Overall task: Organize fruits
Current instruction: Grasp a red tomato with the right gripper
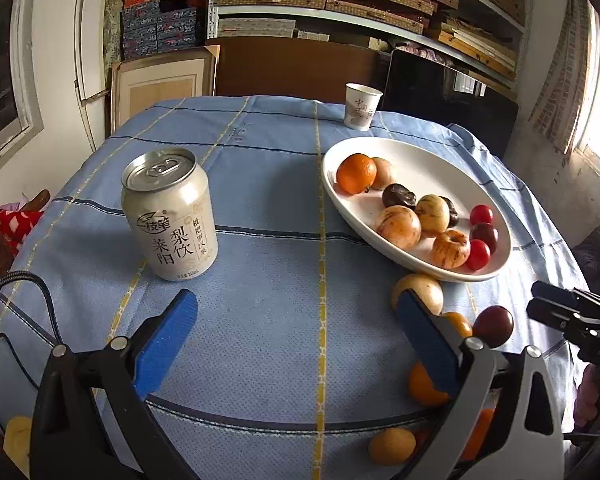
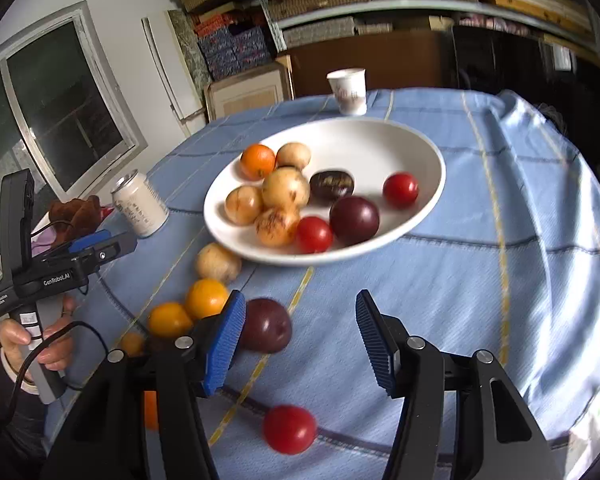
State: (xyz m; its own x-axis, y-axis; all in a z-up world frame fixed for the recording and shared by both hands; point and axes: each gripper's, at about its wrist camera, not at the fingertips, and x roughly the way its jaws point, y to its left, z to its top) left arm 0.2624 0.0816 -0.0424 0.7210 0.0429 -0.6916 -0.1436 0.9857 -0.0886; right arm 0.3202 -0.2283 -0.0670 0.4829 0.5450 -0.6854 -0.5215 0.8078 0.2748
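A white oval plate [image 1: 416, 160] [image 2: 380, 140] holds several fruits: an orange, pale round fruits, dark plums and red cherry tomatoes. On the blue cloth in front of it lie loose fruits: a pale one [image 2: 218, 262], two oranges [image 2: 206, 298], a dark plum [image 2: 268, 325] [image 1: 493, 320] and a red tomato [image 2: 289, 429]. My right gripper [image 2: 300, 340] is open and empty, above the cloth, the plum just beside its left finger. My left gripper [image 1: 296, 328] is open and empty over bare cloth, left of the loose fruits.
A white drink can [image 1: 170, 216] [image 2: 140, 210] stands left of the plate. A paper cup [image 1: 362, 106] [image 2: 348, 90] stands at the table's far edge. Shelves with boxes fill the back wall. A brown soft toy [image 2: 74, 216] lies at the left table edge.
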